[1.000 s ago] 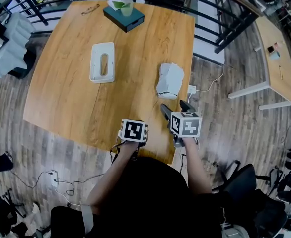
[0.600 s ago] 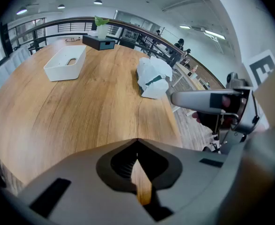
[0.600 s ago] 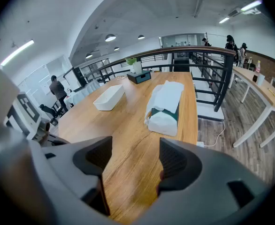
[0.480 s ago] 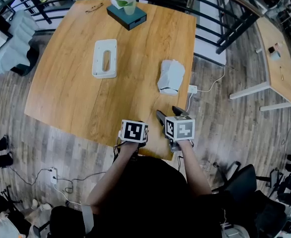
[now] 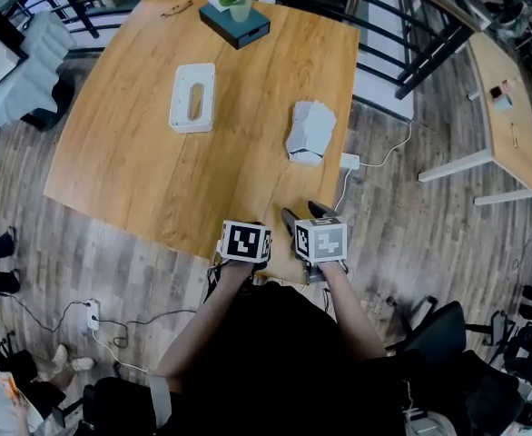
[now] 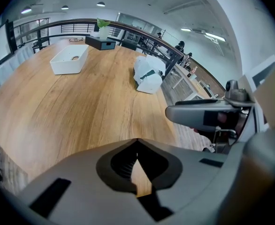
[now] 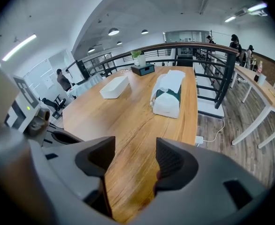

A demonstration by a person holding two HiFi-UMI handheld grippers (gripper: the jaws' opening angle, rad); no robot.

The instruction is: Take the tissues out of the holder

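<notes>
White slotted plastic tissue holder [image 5: 192, 96] and white tissue bundle [image 5: 310, 133] lie well apart on the wooden counter [image 5: 121, 171]. Both gripper views show a dark band across the bundle; the head view does not. Left gripper [image 6: 137, 144] clenched, empty. Right gripper [image 7: 135, 158] released, its jaws just closing on nothing.

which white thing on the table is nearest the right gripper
The soft white tissue pack on the right; the rigid white holder with an oval slot lies farther off.

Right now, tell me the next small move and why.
Probably just rest both grippers at the near edge: nothing seems left to pull. The tissues lie on the table, apart from the holder. The left gripper is shut and empty; on the right gripper the jaws have just been closing with nothing between them.
</notes>
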